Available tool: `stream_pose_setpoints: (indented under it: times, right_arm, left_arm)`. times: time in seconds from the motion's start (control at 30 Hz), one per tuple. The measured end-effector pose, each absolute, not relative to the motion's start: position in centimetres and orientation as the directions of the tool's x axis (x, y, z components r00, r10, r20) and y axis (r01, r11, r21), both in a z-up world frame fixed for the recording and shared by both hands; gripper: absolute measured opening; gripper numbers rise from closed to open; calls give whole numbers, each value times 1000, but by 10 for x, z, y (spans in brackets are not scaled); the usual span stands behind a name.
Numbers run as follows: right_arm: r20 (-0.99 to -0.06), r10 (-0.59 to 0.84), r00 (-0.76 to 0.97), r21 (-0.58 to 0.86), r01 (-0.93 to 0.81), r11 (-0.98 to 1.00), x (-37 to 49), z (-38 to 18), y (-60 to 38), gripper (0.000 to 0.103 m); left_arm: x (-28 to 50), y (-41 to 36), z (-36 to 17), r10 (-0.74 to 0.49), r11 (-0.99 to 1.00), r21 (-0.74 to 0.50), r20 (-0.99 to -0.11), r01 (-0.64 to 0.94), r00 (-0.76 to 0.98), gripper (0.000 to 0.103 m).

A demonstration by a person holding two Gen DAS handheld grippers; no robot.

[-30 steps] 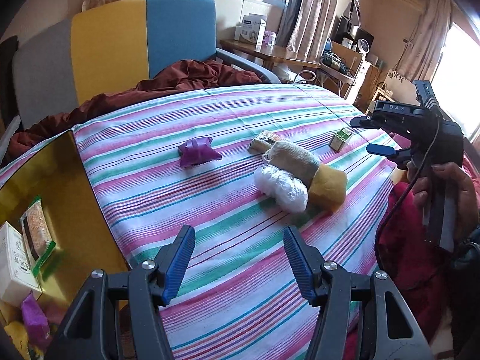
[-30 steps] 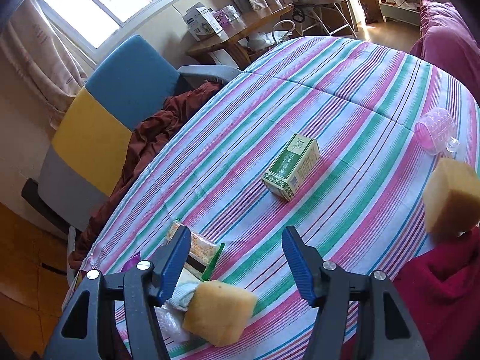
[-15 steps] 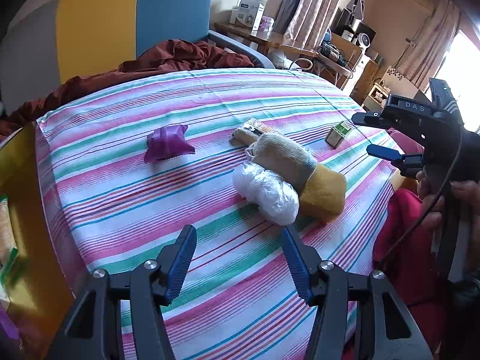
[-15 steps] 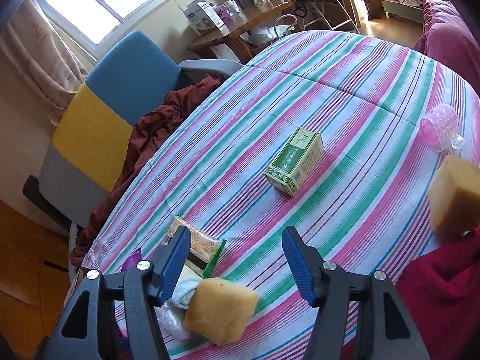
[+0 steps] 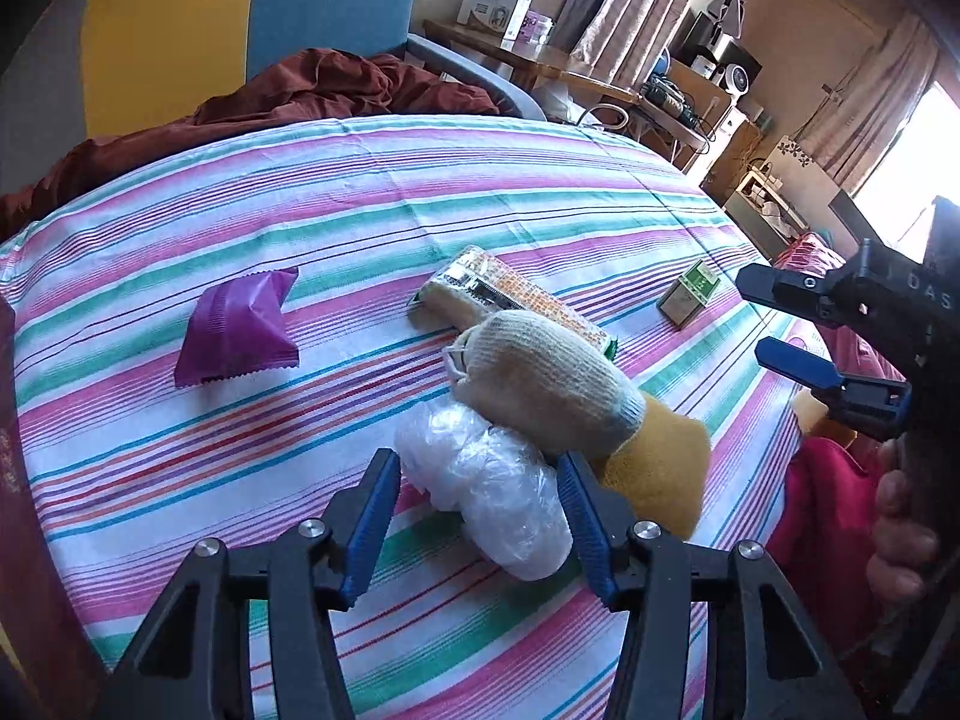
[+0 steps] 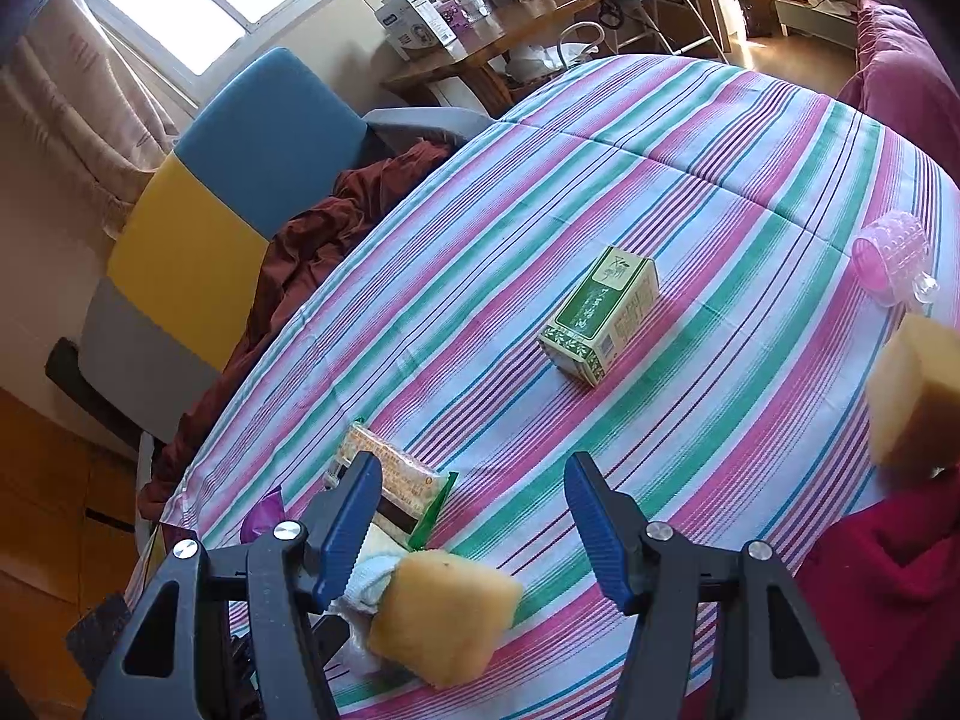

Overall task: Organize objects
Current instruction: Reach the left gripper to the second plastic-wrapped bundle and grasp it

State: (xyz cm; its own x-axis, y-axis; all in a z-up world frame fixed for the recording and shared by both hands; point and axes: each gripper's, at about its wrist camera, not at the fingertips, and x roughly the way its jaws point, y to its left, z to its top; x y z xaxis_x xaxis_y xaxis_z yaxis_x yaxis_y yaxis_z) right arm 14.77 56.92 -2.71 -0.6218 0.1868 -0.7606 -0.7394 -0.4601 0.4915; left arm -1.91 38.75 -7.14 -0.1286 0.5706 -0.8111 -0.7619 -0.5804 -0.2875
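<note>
The plastic bag (image 5: 486, 495), a crumpled clear bundle, lies on the striped cloth (image 5: 300, 228) of the worktop near its near edge, right between the blue pads of the left tongs (image 5: 477, 513). The jaws are closing around it, but the pads do not yet press on it: a sliver of cloth shows beside the left pad, and the right pad sits just beside the bag's far end. A knit glove (image 5: 540, 378) leans on the bag's top from behind, and a yellow sponge (image 5: 657, 471) touches the glove's cuff and the bag on the right. A snack bar (image 5: 510, 294) lies just behind the glove, partly under it.

Toward the left edge, well apart from this heap, lies a purple packet (image 5: 237, 330). Toward the right edge stands a green box (image 5: 687, 294), alone.

The right tongs (image 5: 780, 324) hang over the right edge, held by a hand (image 5: 900, 534), jaws apart with nothing between them. In their own view the right tongs (image 6: 474, 525) look across the worktop: the box (image 6: 600, 315) lies mid-cloth ahead, the bar (image 6: 396, 477) and the sponge (image 6: 441, 615) near the left pad. A pink cup (image 6: 891, 255) lies on its side at the far right edge, with a second sponge (image 6: 915, 396) near it.

Beyond the far edge, a red blanket (image 5: 336, 90) is heaped on a blue and yellow chair (image 5: 252, 18).
</note>
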Motion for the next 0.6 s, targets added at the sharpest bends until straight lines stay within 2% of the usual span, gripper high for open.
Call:
stream_pose_setpoints:
  times: [0.27, 0.3, 0.33, 0.6]
  right_arm:
    - [-772, 183, -608, 475, -745, -468, 144, -29, 568, 64]
    - [-774, 183, -606, 474, -746, -468, 143, -29, 568, 64]
    - [-775, 182, -605, 473, -746, -468, 143, -30, 568, 64]
    - [-783, 188, -592, 461, -757, -463, 143, -31, 569, 64]
  left_arm:
    - [-30, 403, -87, 568, -579, -290, -814, -762, -122, 51]
    - [-29, 402, -87, 565, -579, -276, -815, -768, -133, 41]
    - [-28, 400, -88, 560, -577, -258, -816, -775, -146, 37]
    - [-14, 354, -90, 585, -566, -222, -786, -794, -197, 35]
